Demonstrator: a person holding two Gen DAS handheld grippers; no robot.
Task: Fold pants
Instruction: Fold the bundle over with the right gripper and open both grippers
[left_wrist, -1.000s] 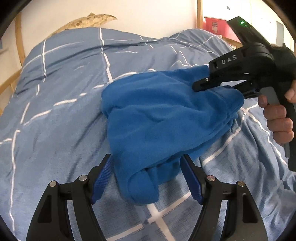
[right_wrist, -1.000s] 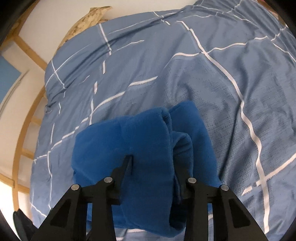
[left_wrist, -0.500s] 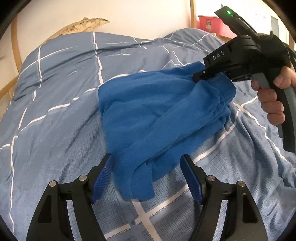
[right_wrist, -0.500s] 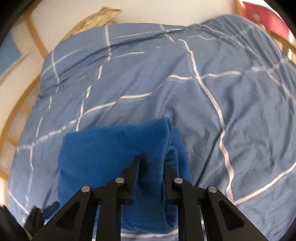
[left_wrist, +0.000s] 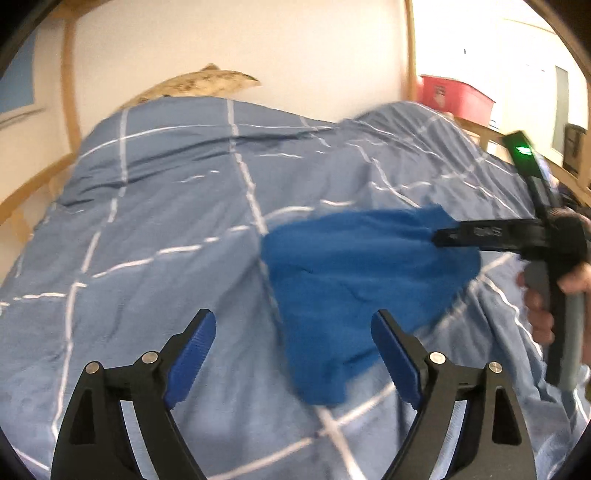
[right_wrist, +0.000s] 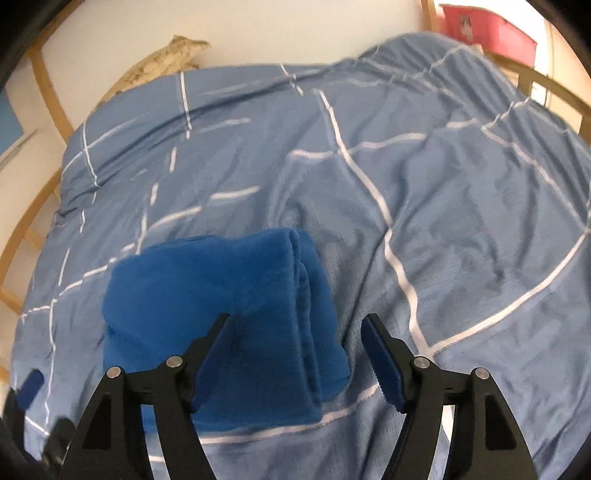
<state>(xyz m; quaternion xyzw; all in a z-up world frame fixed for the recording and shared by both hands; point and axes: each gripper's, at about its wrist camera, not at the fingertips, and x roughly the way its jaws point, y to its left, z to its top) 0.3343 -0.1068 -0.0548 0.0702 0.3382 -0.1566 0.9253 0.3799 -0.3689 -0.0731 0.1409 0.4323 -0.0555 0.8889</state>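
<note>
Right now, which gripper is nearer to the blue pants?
Right. The right gripper has its opening fingers astride the pants at their folded edge. The left gripper, also opening, is lifted back from the near end.

Blue fleece pants, folded into a compact thick bundle, flat on blue checked duvet. Stacked fold edges along bundle's 3 o'clock side in right wrist view; one narrower end trails toward 6 o'clock in left wrist view.

A bed with a wooden frame is carrying a rumpled grey-blue duvet crossed by white lines, and a pair of folded blue pants is lying on the duvet near its front edge, layered fold edges facing right.
</note>
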